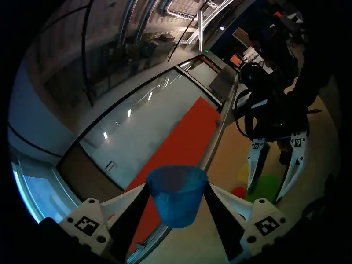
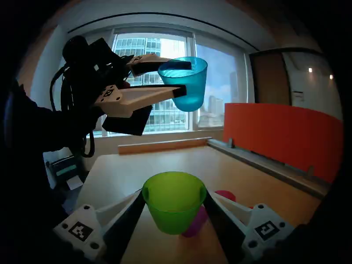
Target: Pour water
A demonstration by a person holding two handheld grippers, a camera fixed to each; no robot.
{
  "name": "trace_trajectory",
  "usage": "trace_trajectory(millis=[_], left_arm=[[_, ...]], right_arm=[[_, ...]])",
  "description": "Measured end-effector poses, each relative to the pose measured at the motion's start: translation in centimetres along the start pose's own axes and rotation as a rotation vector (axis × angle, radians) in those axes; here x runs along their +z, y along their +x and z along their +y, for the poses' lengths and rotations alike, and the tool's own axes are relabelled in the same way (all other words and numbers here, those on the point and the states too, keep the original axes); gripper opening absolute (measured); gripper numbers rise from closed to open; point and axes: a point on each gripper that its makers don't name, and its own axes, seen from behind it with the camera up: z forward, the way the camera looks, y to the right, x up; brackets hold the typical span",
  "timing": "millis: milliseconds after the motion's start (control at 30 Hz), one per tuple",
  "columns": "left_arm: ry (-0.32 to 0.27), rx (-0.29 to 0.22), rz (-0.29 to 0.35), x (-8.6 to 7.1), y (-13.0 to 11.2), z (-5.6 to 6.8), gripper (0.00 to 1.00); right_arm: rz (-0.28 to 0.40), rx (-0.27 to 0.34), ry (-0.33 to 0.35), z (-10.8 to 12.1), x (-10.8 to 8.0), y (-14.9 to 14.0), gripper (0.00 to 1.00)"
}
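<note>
The worktop lies under and ahead of the right tongs, a pale surface running away from their fingertips. A window stands past its far edge, straight ahead of the right tongs and, in the right gripper view, behind the left tongs. An orange partition borders the worktop to the right of the right tongs; in the left gripper view it lies beyond the left fingertips.

Left tongs: raised well above the worktop, up and ahead of the right tongs, carried by a dark-sleeved arm. The fingers are open only to the width of a cup, and both press on the sides of the blue cup. The blue cup sits between the fingertips, mouth up and leaning slightly (its contents cannot be made out).

Right tongs: low, close over the worktop, below the left tongs. The fingers are spread to cup width, one on each side of the green cup, both in contact with its wall. The green cup is upright between the fingertips. Whether its base touches the worktop cannot be told, nor whether it holds water.

A pink item lies just behind the green cup, toward the right-hand finger, partly hidden by it.
</note>
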Motion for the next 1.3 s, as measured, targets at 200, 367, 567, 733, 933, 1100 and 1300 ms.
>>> trace_trajectory(millis=[200,367,567,733,933,1100,1300], left_arm=[[-0.002,0.001,0.0,-0.09,0.03,0.04,0.86],[-0.004,0.004,0.0,-0.06,0.02,0.16,0.86],[-0.006,0.008,0.0,-0.02,0.01,0.19,0.86],[-0.006,0.021,0.0,0.02,0.0,0.17,0.86],[-0.006,0.033,0.005,0.04,0.21,0.25,0.86],[-0.003,0.056,0.011,-0.01,0.4,0.23,0.86],[0.002,0.092,0.013,0.09,0.54,0.25,0.86]], right_arm=[[0.0,-0.002,-0.002,0.02,-0.03,0.07,0.93],[0.004,-0.002,-0.003,0.04,-0.05,0.23,0.93],[0.007,-0.002,-0.006,0.13,-0.01,0.2,0.93],[0.008,0.0,-0.004,0.1,-0.03,0.09,0.93],[0.008,0.0,0.006,-0.14,-0.05,0.09,0.93],[0.012,0.002,0.009,-0.18,-0.04,0.3,0.92],[0.014,0.001,0.013,-0.23,0.05,0.5,0.92]])
